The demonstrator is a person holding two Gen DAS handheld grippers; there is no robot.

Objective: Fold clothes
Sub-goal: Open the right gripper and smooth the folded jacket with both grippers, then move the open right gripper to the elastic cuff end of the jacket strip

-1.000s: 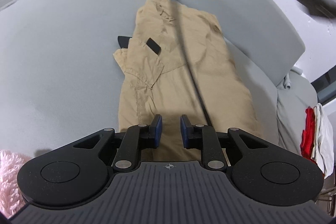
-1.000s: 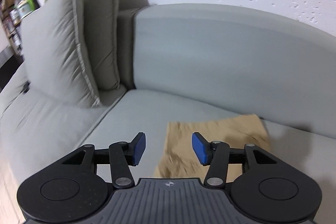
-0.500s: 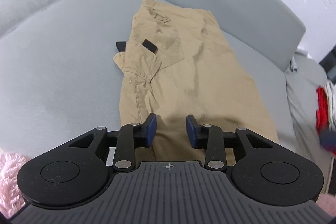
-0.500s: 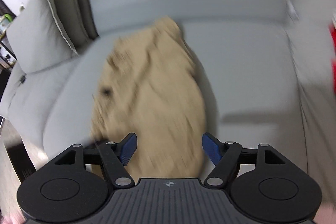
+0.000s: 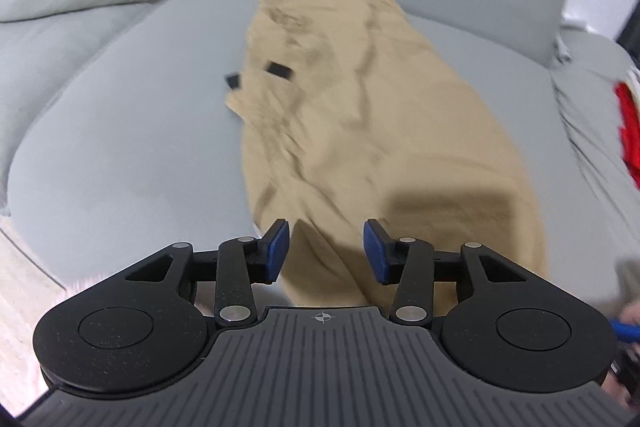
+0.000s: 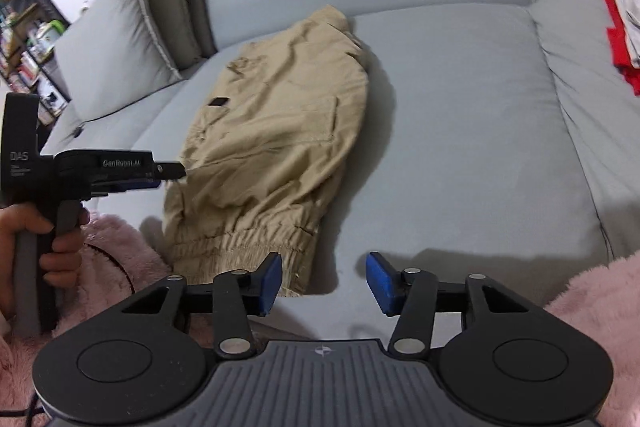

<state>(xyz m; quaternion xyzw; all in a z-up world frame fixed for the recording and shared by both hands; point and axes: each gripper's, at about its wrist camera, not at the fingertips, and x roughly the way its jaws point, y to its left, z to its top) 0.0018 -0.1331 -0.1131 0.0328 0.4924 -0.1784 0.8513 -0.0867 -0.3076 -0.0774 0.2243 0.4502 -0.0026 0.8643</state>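
Note:
Khaki trousers (image 5: pixel 360 115) lie folded lengthwise on the grey sofa seat (image 5: pixel 120 131), elastic cuffs toward me. My left gripper (image 5: pixel 324 239) hovers over their near end, jaws opening, the cloth below them and not pinched. In the right wrist view the trousers (image 6: pixel 280 131) stretch away to the back, and the left gripper (image 6: pixel 172 171), held by a hand (image 6: pixel 24 227), points at their left edge. My right gripper (image 6: pixel 322 269) hangs low over the seat just right of the cuffs, jaws closing with only bare sofa (image 6: pixel 460 147) between them.
Grey cushions (image 6: pixel 120 39) lean at the sofa's back left. Red and white clothes (image 6: pixel 618 11) are stacked on the right-hand seat. Pink fluffy fabric (image 6: pixel 592 291) lies at the front edge on both sides. A shelf of items (image 6: pixel 24 39) stands at far left.
The right gripper swung from the trousers' far end, by the backrest, to the near cuff end and sank. The left gripper's jaws widened, and it drew back and rolled slightly.

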